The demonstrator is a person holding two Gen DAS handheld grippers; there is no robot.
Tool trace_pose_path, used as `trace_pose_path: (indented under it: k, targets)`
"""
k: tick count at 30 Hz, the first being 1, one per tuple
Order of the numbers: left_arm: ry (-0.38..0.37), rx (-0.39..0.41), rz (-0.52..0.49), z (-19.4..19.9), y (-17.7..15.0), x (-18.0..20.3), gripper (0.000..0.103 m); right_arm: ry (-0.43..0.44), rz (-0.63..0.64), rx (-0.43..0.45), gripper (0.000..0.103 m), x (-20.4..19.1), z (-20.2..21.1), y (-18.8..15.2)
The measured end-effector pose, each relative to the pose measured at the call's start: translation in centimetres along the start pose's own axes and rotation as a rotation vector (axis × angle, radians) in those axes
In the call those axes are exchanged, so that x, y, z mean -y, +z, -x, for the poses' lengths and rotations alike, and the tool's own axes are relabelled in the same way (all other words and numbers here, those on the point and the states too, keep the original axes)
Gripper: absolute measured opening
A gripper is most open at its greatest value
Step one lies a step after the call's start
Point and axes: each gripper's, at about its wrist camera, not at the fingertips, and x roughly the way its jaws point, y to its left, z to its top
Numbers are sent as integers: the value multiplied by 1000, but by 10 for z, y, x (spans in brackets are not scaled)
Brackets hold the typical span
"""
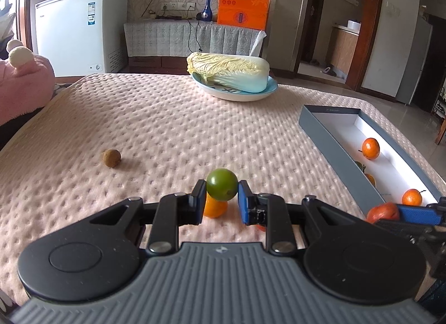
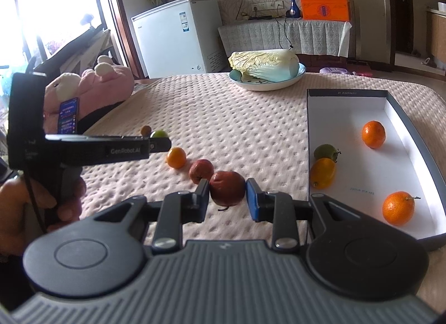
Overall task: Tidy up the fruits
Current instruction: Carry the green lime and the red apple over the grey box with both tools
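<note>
My left gripper [image 1: 222, 201] is shut on a green fruit [image 1: 222, 187] and holds it just above an orange fruit [image 1: 215, 208] on the pink bedspread. My right gripper [image 2: 227, 197] is shut on a dark red fruit [image 2: 227, 192]. A second red fruit [image 2: 200, 170] and the orange fruit [image 2: 176, 157] lie to its left. The grey box [image 2: 313, 117] at the right holds two mandarins [image 2: 373, 134] [image 2: 398, 208], a yellow fruit [image 2: 322, 172] and a green one [image 2: 324, 151]. A brown fruit [image 1: 112, 158] lies alone at the left.
A plate [image 1: 237, 95] with a napa cabbage [image 1: 228, 71] stands at the far side of the bed. A pink plush toy [image 2: 106, 84] lies at the left edge. A white freezer [image 1: 80, 28] and a covered cabinet [image 1: 192, 37] stand behind.
</note>
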Motion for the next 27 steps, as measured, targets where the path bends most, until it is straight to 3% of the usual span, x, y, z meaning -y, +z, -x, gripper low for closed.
trace_pose_path:
  k: [8, 27]
  targets:
    - [-7, 13, 9, 2, 2, 2, 28, 14, 5, 36, 31, 1, 10, 6]
    - [-80, 31, -31, 1, 5, 53, 28, 4, 2, 81, 31, 15, 41, 5]
